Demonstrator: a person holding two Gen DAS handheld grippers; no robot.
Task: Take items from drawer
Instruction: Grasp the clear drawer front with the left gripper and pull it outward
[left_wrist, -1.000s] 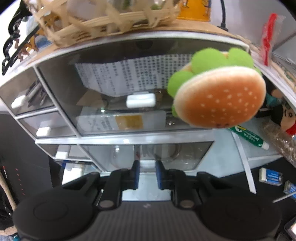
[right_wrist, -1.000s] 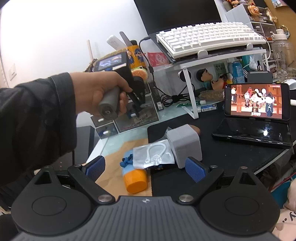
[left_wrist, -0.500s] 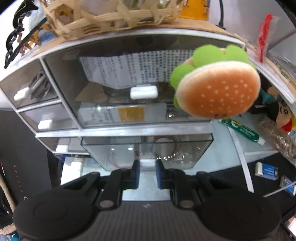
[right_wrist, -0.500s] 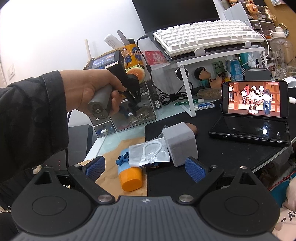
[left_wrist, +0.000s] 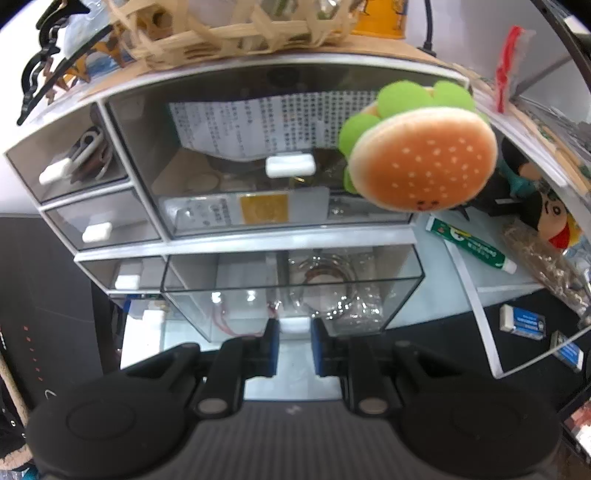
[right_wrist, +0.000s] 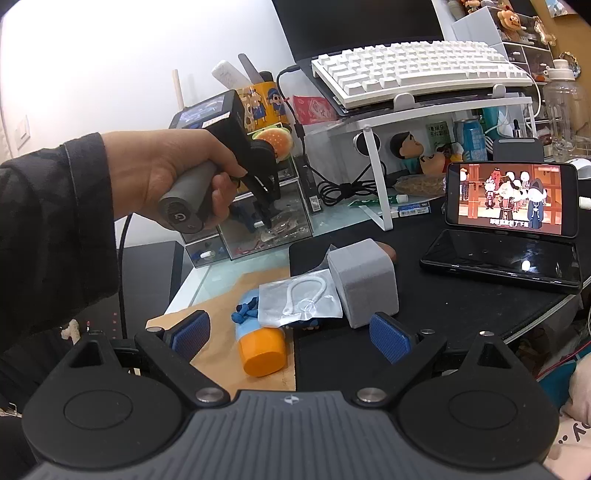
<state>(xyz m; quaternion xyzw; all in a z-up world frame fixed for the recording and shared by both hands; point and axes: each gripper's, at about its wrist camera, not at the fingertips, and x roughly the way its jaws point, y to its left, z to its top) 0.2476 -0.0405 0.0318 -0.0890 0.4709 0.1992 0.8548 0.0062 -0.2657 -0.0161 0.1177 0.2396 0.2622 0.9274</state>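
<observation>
A clear plastic drawer unit (left_wrist: 236, 236) fills the left wrist view. Its bottom wide drawer (left_wrist: 291, 291) is pulled out toward me, with clear plastic bags and a red cord inside. My left gripper (left_wrist: 294, 341) is shut on the drawer's white handle (left_wrist: 294, 325). In the right wrist view a hand holds that left gripper (right_wrist: 260, 221) at the drawer (right_wrist: 266, 229). My right gripper (right_wrist: 291, 332) hangs open above the desk, over a silver pouch (right_wrist: 299, 302), a grey cube (right_wrist: 364, 282) and an orange-capped tube (right_wrist: 260, 345).
A plush burger (left_wrist: 421, 162) hangs in front of the unit's right side. A woven basket (left_wrist: 229, 33) sits on top. Upper drawers hold papers. A white shelf with a keyboard (right_wrist: 417, 70), a phone (right_wrist: 511, 199) playing video and a dark tablet (right_wrist: 502, 260) stand to the right.
The bottom drawer has slid out toward me, held by the left gripper, which drew back from the unit. The right gripper stayed open over the desk items.
</observation>
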